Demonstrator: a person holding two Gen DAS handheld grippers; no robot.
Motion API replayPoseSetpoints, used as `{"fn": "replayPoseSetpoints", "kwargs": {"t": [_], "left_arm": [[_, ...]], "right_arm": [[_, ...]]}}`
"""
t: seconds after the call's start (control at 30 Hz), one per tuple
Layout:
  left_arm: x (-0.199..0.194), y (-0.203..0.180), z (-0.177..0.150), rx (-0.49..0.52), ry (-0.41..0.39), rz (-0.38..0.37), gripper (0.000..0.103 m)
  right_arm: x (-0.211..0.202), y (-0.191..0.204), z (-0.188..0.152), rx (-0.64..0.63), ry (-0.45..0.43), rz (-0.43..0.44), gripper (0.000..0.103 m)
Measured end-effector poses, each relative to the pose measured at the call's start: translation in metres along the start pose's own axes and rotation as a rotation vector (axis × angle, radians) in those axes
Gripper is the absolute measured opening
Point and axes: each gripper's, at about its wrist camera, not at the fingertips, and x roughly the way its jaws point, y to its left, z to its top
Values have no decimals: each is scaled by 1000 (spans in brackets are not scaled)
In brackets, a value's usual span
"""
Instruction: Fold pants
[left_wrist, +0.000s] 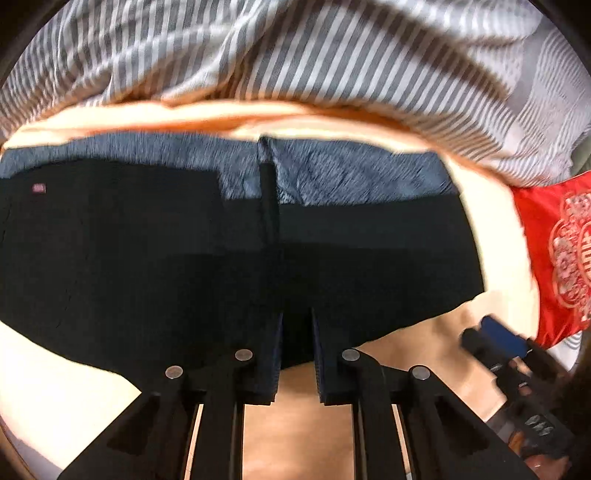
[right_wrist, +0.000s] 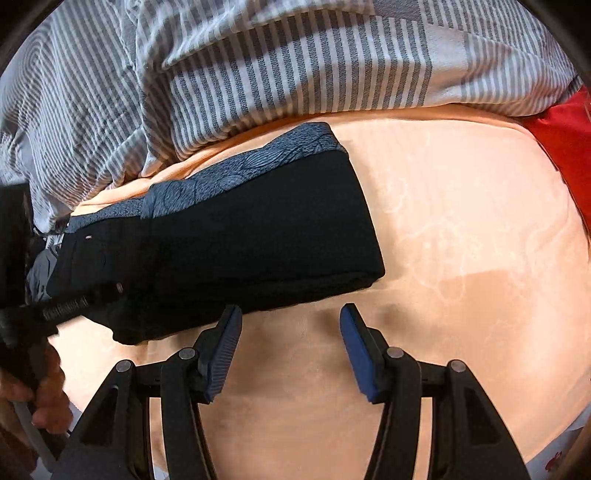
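Just ahead of the left claw, closed on the near hem, the black pants lie folded on the peach bed sheet, while the right claw hovers open beside their edge, likely ready to pinch for another fold.

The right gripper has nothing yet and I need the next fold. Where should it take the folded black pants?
Take the folded black pants at their near edge by the free right-hand corner, coming down from above, beside where the left gripper already pinches that hem. The stack lies flat on the peach blanket, and the right gripper stands open there.
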Motion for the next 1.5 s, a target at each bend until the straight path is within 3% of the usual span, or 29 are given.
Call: {"fn": "replayPoseSetpoints", "kwargs": {"t": [0.2, 0.27, 0.37, 0.53, 0.57, 0.63, 0.73, 0.87, 0.97, 1.13, 1.3, 1.5], "left_arm": [[11, 5, -4, 12, -20, 10, 14], [6, 7, -3, 21, -22, 25, 14], [-12, 11, -3, 47, -43, 108, 14], [-43, 13, 12, 28, -87, 87, 15], [-46, 8, 18, 36, -104, 82, 15], [-43, -7, 34, 51, -128, 70, 15], [-25, -25, 53, 56, -123, 59, 15], [11, -30, 61, 28, -82, 115, 15], [25, -15, 59, -13, -58, 83, 15], [26, -15, 55, 67, -67, 106, 15], [25, -5, 52, 16, -60, 78, 15], [11, -5, 38, 11, -33, 125, 15]], "right_arm": [[6, 8, 6, -35, 6, 5, 59], [3, 9, 12, -42, -3, 6, 59], [-4, 9, 25, -53, -28, 9, 59], [-1, 0, 49, -35, -33, 17, 59], [2, -3, 54, -25, -29, 17, 57], [7, -8, 62, -8, -16, 27, 35], [15, -16, 74, 21, -5, 35, 25], [28, -22, 81, 27, 25, 31, 25], [42, -21, 78, 25, 58, 36, 25], [59, -8, 74, 6, 63, 27, 25], [60, 4, 70, -60, 74, 9, 27], [59, 5, 67, -85, 79, 16, 27]]}}
